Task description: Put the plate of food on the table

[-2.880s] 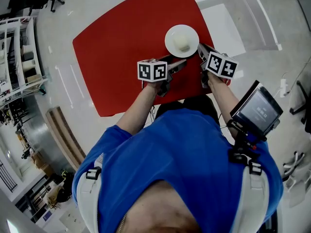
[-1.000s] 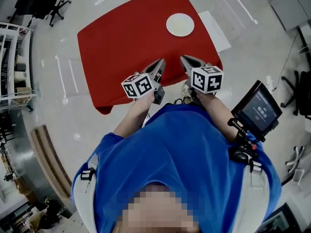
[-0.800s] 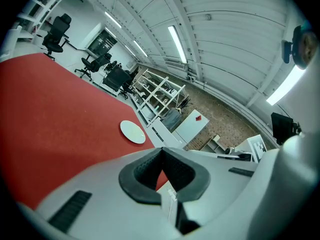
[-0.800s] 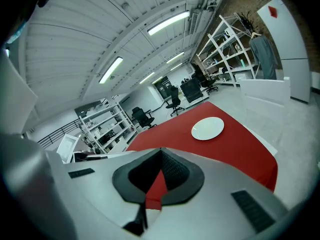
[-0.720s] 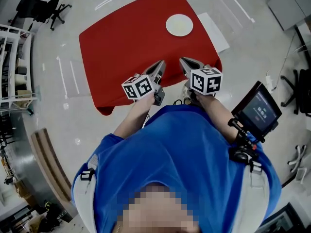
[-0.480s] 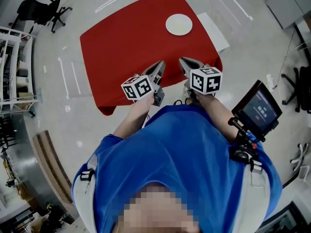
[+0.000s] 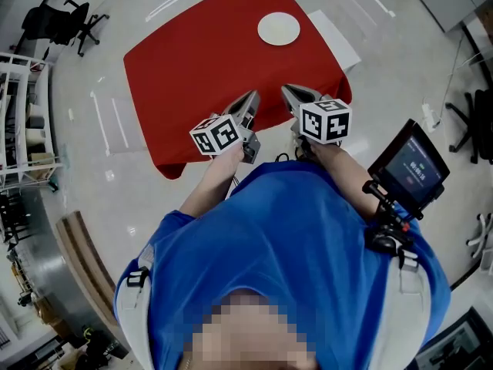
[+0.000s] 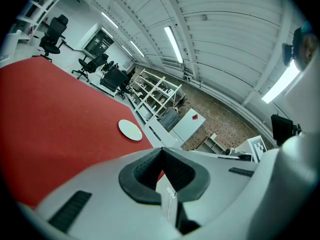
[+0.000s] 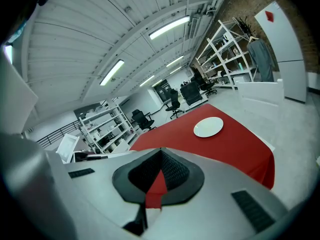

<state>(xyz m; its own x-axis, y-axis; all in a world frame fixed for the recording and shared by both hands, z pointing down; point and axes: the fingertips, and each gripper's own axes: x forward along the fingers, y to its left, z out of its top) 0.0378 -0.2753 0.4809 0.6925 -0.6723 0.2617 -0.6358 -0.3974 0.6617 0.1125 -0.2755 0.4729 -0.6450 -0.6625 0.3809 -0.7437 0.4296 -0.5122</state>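
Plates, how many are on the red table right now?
1. The white plate sits near the far right edge of the red table. The left tongs and right tongs cover part of the near edge, so another could be hidden there.

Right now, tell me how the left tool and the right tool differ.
In the head view the left tool angles up-right, the right tool up-left. The plate shows left of the left tool's jaws in its view, right of the right tool's jaws in its view. Both are shut and empty, by the near edge of the red table.
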